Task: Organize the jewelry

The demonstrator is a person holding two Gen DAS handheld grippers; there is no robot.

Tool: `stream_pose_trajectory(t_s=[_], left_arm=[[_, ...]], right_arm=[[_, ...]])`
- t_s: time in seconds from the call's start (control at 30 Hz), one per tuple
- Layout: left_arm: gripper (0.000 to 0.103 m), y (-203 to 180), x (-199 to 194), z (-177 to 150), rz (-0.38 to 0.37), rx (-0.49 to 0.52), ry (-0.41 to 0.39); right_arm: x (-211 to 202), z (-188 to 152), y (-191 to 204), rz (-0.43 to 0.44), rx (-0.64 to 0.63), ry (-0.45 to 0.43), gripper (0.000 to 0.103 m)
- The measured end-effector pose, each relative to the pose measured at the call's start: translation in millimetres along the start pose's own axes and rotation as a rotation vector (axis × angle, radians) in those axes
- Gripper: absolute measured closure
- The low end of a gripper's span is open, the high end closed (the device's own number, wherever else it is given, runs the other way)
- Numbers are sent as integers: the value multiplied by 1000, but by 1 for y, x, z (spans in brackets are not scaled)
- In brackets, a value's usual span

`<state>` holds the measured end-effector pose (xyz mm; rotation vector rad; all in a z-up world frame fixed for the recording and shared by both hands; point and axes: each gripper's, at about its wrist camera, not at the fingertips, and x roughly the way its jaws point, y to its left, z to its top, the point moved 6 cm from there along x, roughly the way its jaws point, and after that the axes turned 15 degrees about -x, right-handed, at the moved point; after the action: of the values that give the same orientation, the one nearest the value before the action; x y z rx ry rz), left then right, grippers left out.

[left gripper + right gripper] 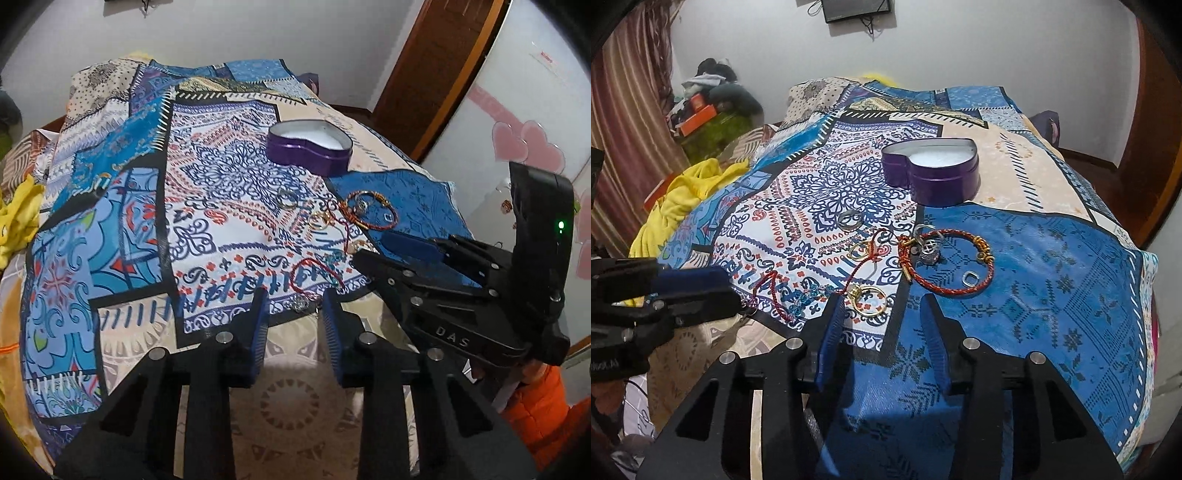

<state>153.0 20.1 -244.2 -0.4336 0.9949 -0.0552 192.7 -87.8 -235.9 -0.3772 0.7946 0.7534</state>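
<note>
A purple heart-shaped tin with a white inside stands open on the patterned cloth. Jewelry lies loose in front of it: a red braided bangle, a silver ring, gold hoops, and a thin red cord bracelet. My left gripper is open and empty, just short of the red cord. My right gripper is open and empty, just short of the gold hoops. Each gripper shows in the other's view, the right and the left.
The patterned patchwork cloth covers a bed. Yellow fabric lies at its left side. A wooden door and a white fridge stand to the right. A clutter pile sits by the curtain.
</note>
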Motion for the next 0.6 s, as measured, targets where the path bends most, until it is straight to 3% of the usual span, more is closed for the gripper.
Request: stream_pose_trajectory(t_s=[0.2,0.33,0.4,0.6], left_arm=[[86,4,3,-3,-3,-9,-2],[93,4,5,-3,-7,-10,-4],[99,4,5,-2,-10,-9,-8],[102,2,4,-1,-5,-4,-23]], right_arm=[[7,2,5,-6,-27,-2,66],[10,4,8,2,-44,-6,81],[10,4,9,8,-46,-6,82],[7,5,10,14,-31,-6,87]])
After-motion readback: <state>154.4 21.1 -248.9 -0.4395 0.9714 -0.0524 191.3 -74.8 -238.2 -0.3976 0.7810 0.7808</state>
